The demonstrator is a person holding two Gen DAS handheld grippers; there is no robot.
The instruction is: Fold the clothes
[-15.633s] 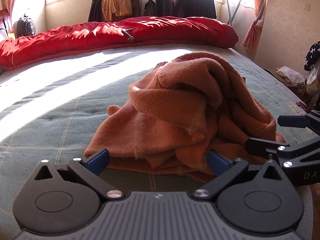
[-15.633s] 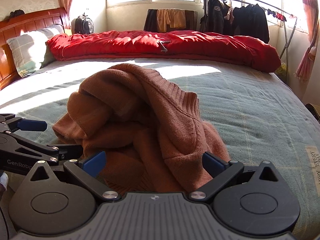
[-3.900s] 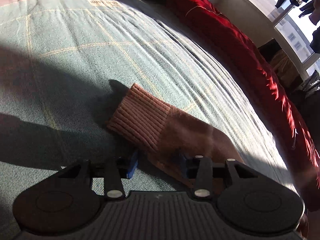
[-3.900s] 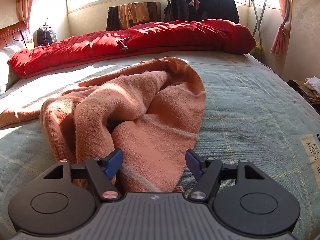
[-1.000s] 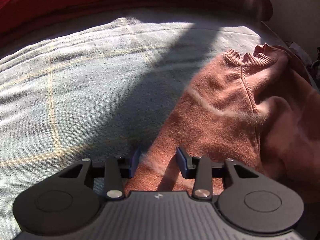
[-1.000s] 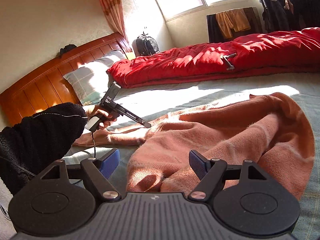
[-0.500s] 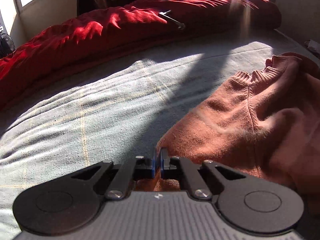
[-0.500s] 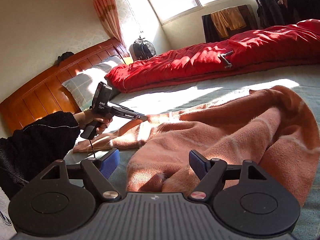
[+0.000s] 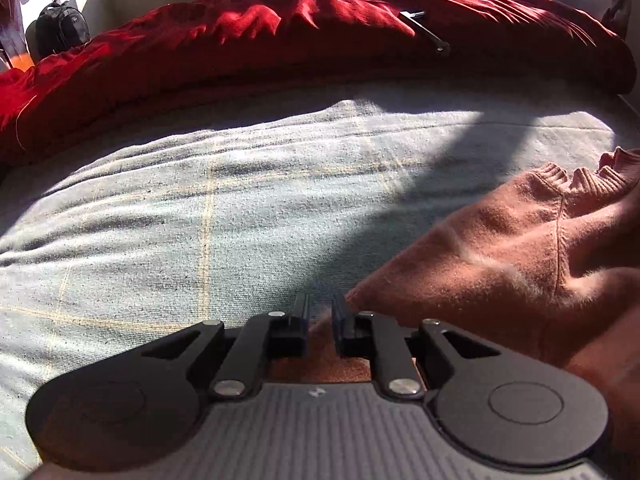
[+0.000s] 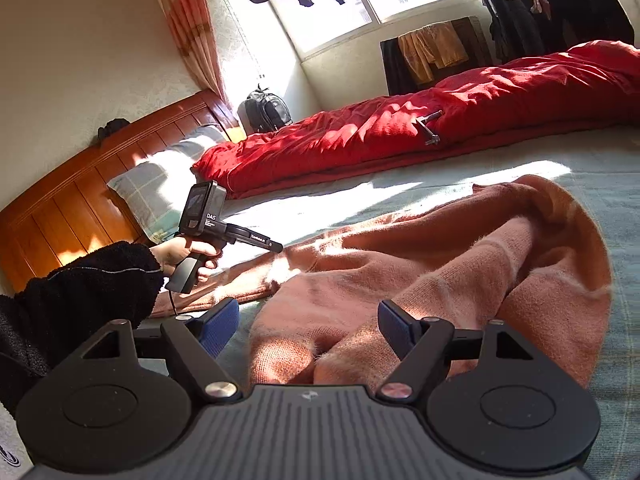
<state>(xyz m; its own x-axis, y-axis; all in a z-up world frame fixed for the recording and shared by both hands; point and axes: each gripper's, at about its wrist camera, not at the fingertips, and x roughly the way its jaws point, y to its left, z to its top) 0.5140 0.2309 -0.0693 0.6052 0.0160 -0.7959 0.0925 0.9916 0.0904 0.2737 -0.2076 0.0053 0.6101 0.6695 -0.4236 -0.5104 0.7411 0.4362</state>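
On the bed, grey-green checked bedspread (image 9: 200,208): lots of bare space beside the sweater, but it's soft and rumpled, so any drag could pull a wrinkle into the fold
Red puffy duvet (image 9: 280,40): rolled along the far side, well apart from everything, not a worry imo
Rust-orange knit sweater (image 10: 460,264): sprawled on the bedspread, one sleeve stretched toward the headboard side, body bunched in thick rolls, ribbed collar crumpled. Nowhere near flat, so folding now would likely lock those lumps in
Right gripper (image 10: 308,328): jaws wide apart, bunched hem lying between and under the fingers with no pad pressing on it. If it closes here I reckon it takes several layers at once and the whole heap drags along
Left gripper (image 9: 320,312): jaws almost together and they've just been opening a little, with the sweater's edge near the shoulder between them. Can't tell if the pads are biting. Fuzzy knit, thin pinch, so my guess is it slips out on the next pull
Hand (image 10: 180,254) in a black fleece sleeve (image 10: 80,292): holds the left gripper's handle. Pulling against an open right side could just slide the sweater instead of stretching it
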